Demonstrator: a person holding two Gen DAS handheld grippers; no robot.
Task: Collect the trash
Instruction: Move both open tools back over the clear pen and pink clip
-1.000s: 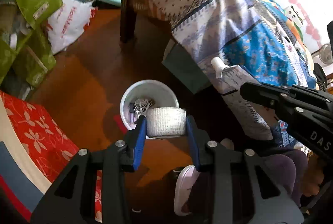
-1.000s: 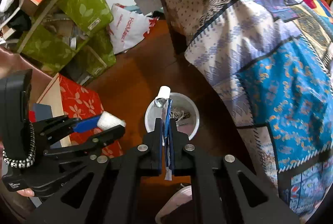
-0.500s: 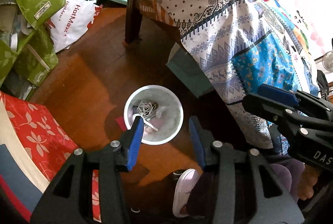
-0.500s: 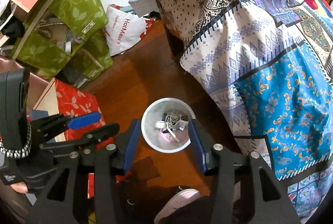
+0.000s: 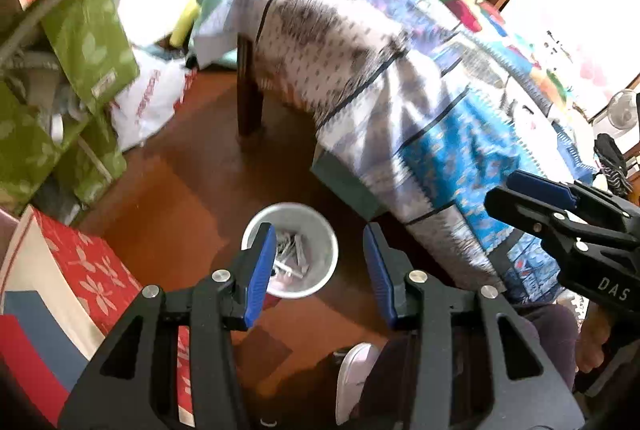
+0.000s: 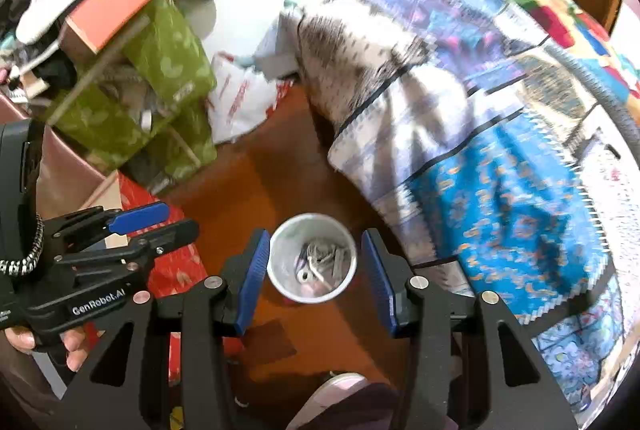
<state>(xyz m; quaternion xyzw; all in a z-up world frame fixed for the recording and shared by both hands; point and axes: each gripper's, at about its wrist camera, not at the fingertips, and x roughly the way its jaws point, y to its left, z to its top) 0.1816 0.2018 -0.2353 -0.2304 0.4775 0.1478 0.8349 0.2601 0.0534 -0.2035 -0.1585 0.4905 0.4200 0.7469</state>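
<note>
White bin (image 6: 312, 258) on floor, trash inside. Left gripper (image 5: 320, 266), right gripper (image 6: 314, 272): fingers wide, empty. Risk: low swing tips bin, spills trash.

Left gripper (image 5: 320, 250): both blue-padded fingers (image 5: 262, 262) are spread wide apart, with nothing held between them; the black finger frames extend forward from the bottom of the left wrist view. Right gripper (image 6: 316, 258): its blue-padded fingers (image 6: 378, 270) are likewise spread wide and hold nothing. In the right wrist view the left gripper appears at the left edge, carried by the left hand (image 6: 48, 344), whose fingertips wrap under its black body. Both grippers point downward, side by side.
</note>
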